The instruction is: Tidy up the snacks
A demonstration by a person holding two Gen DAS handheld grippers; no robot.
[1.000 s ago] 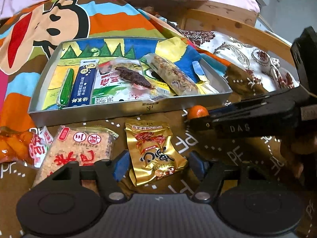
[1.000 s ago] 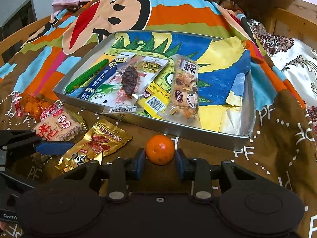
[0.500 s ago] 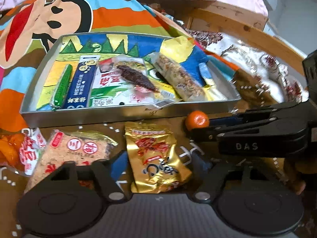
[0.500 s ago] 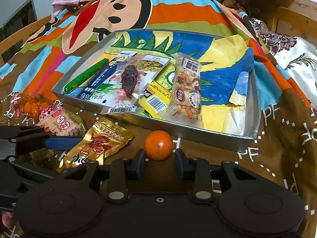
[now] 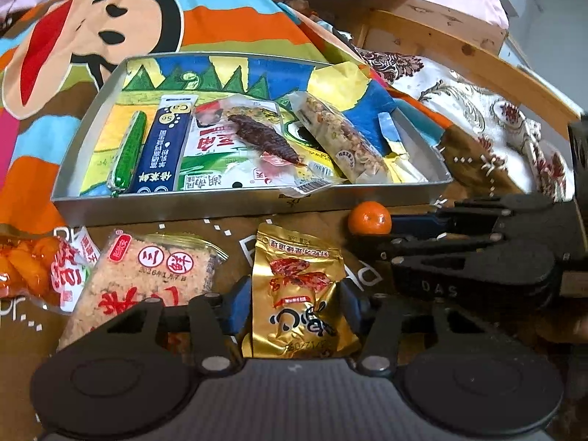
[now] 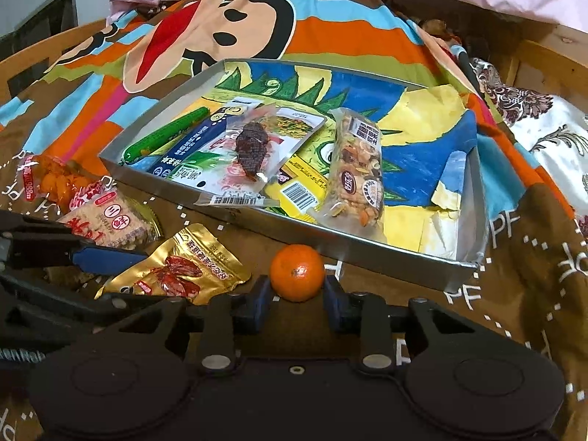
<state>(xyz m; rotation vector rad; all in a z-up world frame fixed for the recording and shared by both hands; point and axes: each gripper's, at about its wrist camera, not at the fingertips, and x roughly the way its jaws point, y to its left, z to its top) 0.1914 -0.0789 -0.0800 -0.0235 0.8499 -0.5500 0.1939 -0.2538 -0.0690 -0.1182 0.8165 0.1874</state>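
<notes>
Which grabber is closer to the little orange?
Right. The right gripper has the little orange between its fingers, pads at its sides. The left gripper is off beside it, its jaws just closing around the gold snack packet.

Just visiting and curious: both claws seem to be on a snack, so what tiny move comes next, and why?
Probably lift both. The left gripper, its jaws just closing, brackets the gold packet; the right gripper pinches the orange. Both lie outside the tray.
</notes>
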